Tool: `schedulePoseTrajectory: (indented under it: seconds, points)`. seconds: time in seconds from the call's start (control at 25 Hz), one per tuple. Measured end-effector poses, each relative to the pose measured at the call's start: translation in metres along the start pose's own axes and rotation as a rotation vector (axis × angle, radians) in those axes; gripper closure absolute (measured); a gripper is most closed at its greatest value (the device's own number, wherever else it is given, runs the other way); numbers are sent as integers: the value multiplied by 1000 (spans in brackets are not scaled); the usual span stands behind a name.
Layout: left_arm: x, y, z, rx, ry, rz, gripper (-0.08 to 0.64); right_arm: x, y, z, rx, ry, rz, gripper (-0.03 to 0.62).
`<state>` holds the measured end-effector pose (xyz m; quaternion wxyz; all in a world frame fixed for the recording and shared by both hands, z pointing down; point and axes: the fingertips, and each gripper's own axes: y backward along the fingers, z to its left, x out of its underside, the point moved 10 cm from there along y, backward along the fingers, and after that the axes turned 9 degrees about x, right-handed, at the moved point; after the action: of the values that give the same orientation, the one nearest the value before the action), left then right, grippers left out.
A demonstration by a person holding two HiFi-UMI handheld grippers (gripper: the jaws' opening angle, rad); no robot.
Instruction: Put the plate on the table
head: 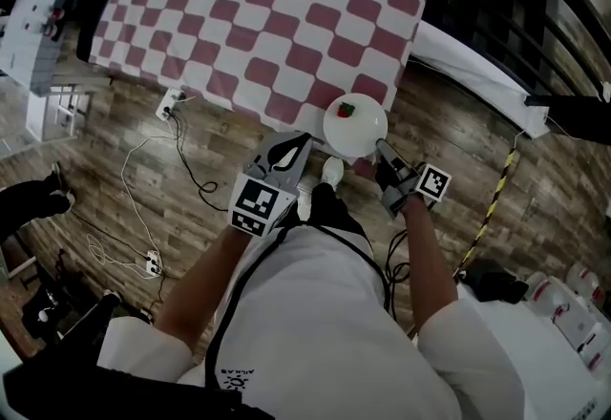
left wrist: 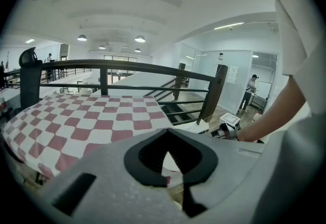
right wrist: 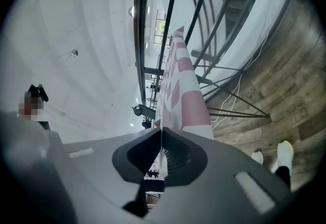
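A white plate (head: 354,125) carries a small red and green thing (head: 346,108). It hangs at the near edge of the table with the red and white checked cloth (head: 258,17), partly over the cloth's corner. My right gripper (head: 380,146) is shut on the plate's near right rim. In the right gripper view the plate shows only as a thin white edge (right wrist: 161,139) between the jaws of the right gripper (right wrist: 161,131). My left gripper (head: 302,141) is just left of the plate, shut with nothing in it. In the left gripper view a patch of the plate (left wrist: 171,164) shows behind the left gripper (left wrist: 167,131).
A dark railing (left wrist: 127,67) runs along the table's far side. A power strip (head: 170,104) and cables (head: 143,160) lie on the wood floor to the left. A white table with several objects (head: 558,304) stands at the lower right. A person (left wrist: 250,90) stands in the distance.
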<state>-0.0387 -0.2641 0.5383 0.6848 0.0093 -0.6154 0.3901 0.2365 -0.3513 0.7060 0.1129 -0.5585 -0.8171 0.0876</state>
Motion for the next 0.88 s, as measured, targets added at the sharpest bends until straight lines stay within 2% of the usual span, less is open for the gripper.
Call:
schedulePoseTrajectory:
  seconds: [0.44, 0.88]
  points:
    - [2, 3, 4, -11, 6, 2, 555, -1, -13, 0, 108, 19, 22, 577]
    - [-4, 7, 6, 5, -12, -7, 555, 2, -18, -2, 304, 14, 3, 566]
